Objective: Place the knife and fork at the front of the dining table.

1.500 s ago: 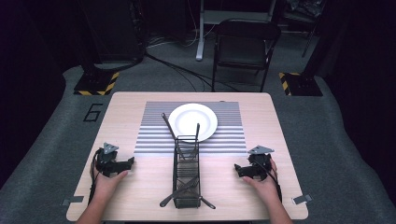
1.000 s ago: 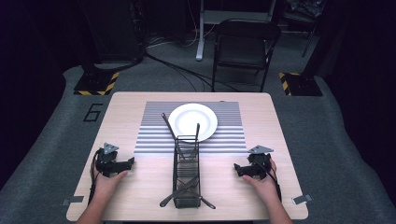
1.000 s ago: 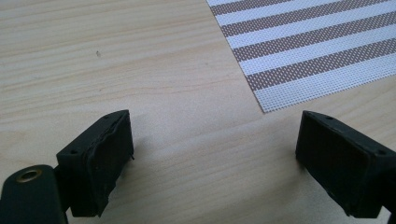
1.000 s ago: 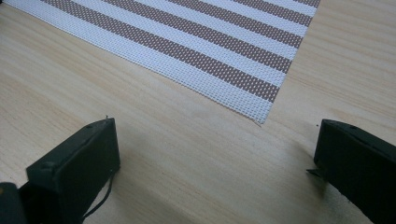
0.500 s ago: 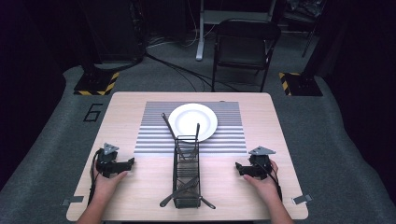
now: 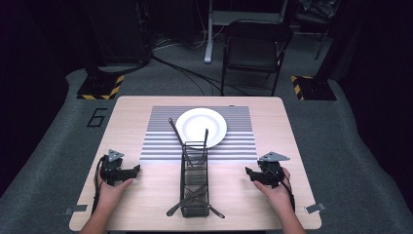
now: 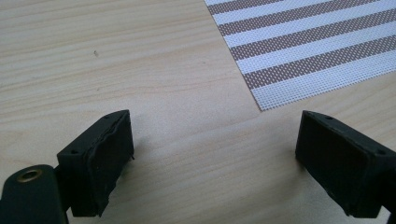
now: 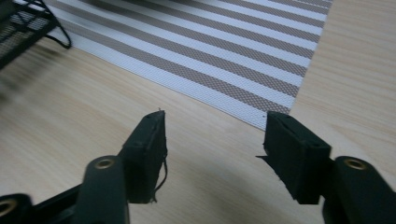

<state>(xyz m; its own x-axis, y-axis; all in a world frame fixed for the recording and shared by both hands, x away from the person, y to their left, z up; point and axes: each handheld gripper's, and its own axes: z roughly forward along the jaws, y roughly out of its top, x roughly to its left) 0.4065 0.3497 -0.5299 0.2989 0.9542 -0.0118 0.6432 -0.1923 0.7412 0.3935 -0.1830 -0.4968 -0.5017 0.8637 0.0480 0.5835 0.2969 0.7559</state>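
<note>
**Both tools low at the near edge, rack lying lengthwise between them**

The worktop (image 6: 146,105) carried everything. Across its middle lay the striped mat (image 6: 160,131), broad side toward me, with the white plate (image 6: 201,125) resting on its far half. The black wire rack (image 6: 195,180) was the thing nearest my tools: it stood at the centre, its long axis running straight from me toward the plate, its far end overlapping the near edge of the mat and its near end close to the worktop's front edge. Dark rod-like pieces stuck out of it, two slanting up and away at the far end, others splaying out low at the near end; I could not tell what they were.

My left tool (image 6: 135,169) sat well apart from the rack on the bare wood, aimed toward it, jaws wide apart with nothing between them (image 7: 212,158). My right tool (image 6: 248,173) sat on the other side, also aimed inward; its jaws had just been closing, yet stood partly apart over bare wood, gripping nothing (image 8: 212,149).
</note>
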